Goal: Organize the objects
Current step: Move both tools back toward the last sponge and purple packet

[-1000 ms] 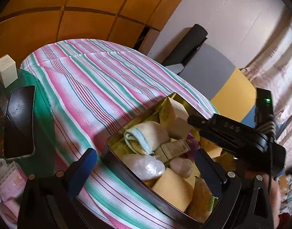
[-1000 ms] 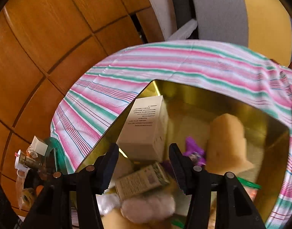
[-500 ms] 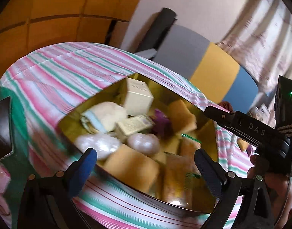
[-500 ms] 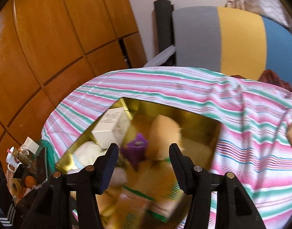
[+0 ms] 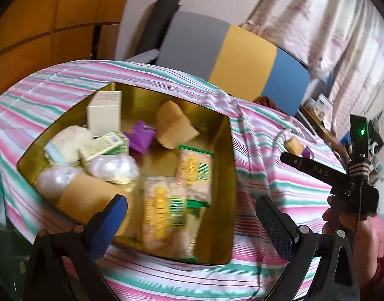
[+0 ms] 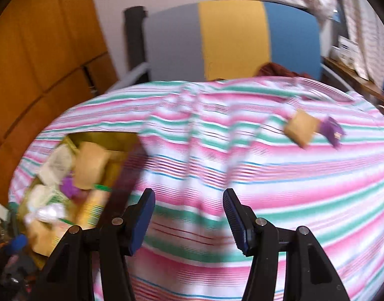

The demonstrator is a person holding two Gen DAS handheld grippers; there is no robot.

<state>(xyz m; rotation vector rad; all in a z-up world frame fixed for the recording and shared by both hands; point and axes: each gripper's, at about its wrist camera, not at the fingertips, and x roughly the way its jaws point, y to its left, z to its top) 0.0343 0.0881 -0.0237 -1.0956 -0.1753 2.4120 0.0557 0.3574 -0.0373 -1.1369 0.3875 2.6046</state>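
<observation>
Left tool (image 5: 192, 213) view alone shows white box (image 5: 105, 116).

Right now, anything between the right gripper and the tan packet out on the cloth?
No. In the right wrist view, only bare striped cloth separates the right gripper from the tan packet. A purple item lies just beyond it.

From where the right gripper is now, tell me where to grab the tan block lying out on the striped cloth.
Probably from above, across the tan block's two flat side faces: it lies loose on the striped cloth, purple packet against its right edge.
</observation>
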